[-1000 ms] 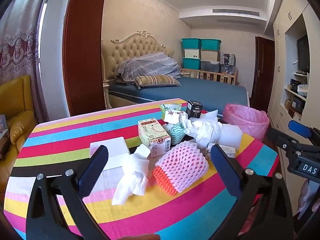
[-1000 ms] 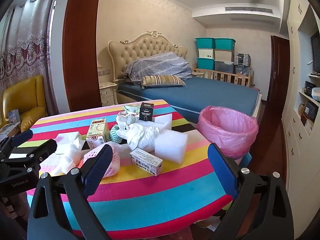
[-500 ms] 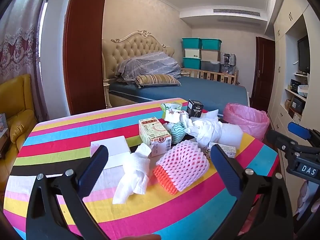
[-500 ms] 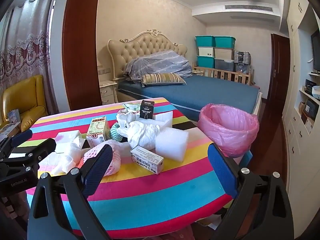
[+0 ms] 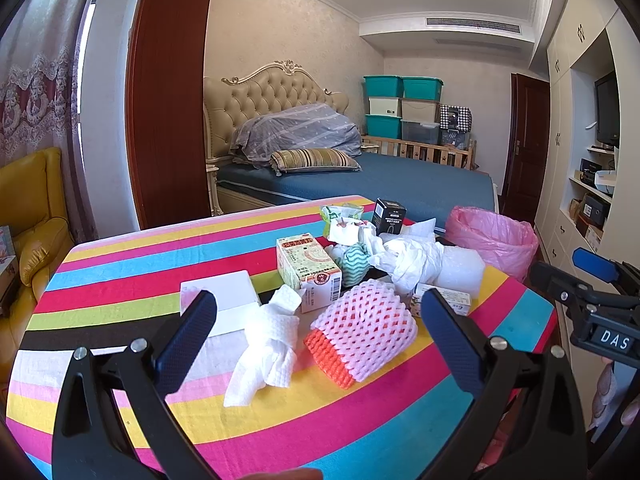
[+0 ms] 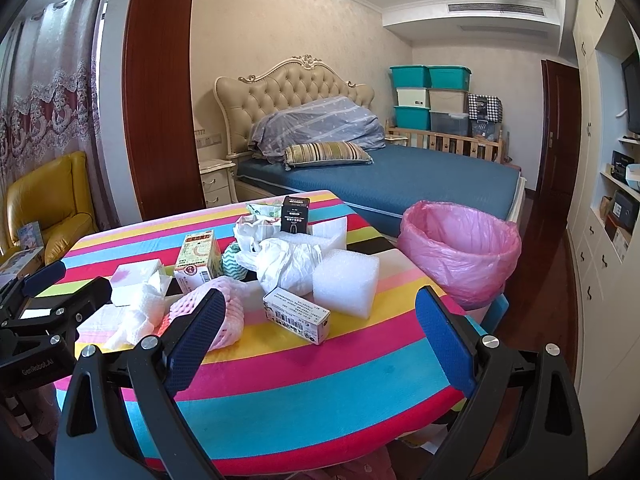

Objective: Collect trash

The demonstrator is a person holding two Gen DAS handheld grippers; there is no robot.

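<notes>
Trash lies on a striped table: a pink foam fruit net, a crumpled paper towel, a green-and-white carton, a white plastic bag, a black box and a small printed box. A bubble-wrap block sits next to it. A bin with a pink liner stands beyond the table's right edge. My left gripper is open and empty above the net and towel. My right gripper is open and empty, near the small printed box.
A white flat box lies left of the towel. A yellow armchair stands at the left, a bed behind the table, wall shelves at the right. The right gripper's body shows at the left view's right edge.
Both grippers have crept slightly forward toward the trash pile. Both stay open and nothing on the table has moved.
</notes>
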